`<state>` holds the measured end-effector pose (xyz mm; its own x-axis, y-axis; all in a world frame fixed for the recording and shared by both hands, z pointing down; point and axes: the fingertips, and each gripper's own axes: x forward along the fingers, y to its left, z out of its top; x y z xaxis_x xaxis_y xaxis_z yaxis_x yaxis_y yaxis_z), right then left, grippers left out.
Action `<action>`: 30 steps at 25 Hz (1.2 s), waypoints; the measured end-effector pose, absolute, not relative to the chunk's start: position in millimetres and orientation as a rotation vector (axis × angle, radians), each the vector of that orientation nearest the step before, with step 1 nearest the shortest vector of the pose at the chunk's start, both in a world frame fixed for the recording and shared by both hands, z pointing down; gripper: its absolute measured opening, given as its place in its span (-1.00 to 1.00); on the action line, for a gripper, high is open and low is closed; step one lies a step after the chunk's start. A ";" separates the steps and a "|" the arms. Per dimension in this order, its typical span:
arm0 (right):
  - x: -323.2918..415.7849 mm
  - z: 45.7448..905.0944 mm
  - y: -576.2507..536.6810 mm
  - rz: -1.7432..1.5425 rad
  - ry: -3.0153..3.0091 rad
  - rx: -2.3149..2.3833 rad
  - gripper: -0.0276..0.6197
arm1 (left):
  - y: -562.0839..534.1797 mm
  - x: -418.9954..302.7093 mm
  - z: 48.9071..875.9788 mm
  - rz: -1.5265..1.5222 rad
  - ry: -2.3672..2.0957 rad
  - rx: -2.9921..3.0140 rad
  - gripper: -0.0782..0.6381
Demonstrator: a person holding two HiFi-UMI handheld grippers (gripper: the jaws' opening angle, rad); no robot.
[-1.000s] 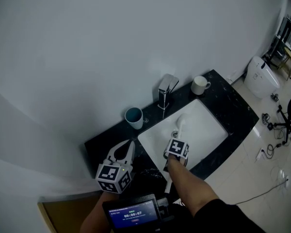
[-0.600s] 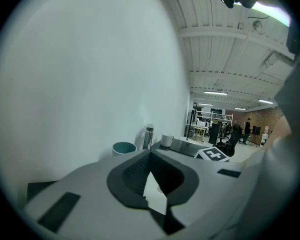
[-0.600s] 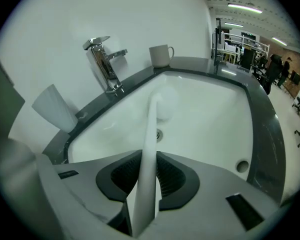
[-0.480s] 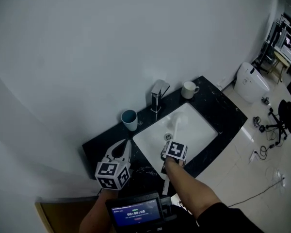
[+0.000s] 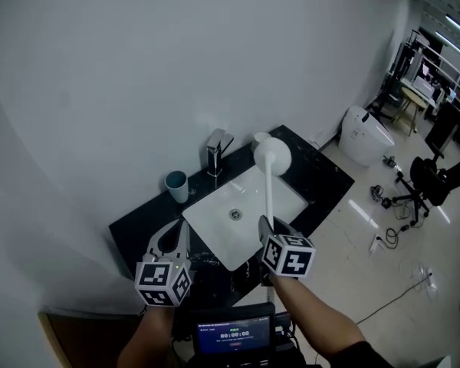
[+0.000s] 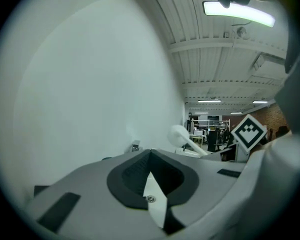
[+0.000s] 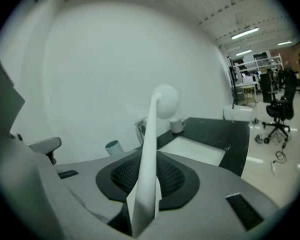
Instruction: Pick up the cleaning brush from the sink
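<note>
Holding cleaning brush [image 5: 268, 181] by handle end in R gripper [image 5: 267, 225], shaft straight out along jaws above sink [image 5: 211, 219]; L gripper [image 5: 173, 241] closed, empty.

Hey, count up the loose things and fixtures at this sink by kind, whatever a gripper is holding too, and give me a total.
Cups: 2, teal cup and white mug
Brushes: 1, cleaning brush, held in the right gripper
Faucets: 1, faucet
Total: 4
</note>
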<state>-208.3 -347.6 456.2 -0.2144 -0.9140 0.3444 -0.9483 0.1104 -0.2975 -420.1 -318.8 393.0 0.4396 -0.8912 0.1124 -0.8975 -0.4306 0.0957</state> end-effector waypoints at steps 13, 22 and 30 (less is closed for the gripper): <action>-67.6 386.8 -241.3 0.031 -2.782 1.469 -0.70 | -194.2 -313.2 393.7 -0.007 -2.014 2.205 -0.75; -19.4 390.8 -173.3 0.032 -2.944 1.210 -0.70 | -85.9 -267.4 397.6 0.010 -2.173 2.039 -0.75; -8.1 388.2 -92.4 -0.003 -2.948 1.194 -0.70 | 13.4 -261.9 405.2 -0.005 -2.228 2.022 -0.75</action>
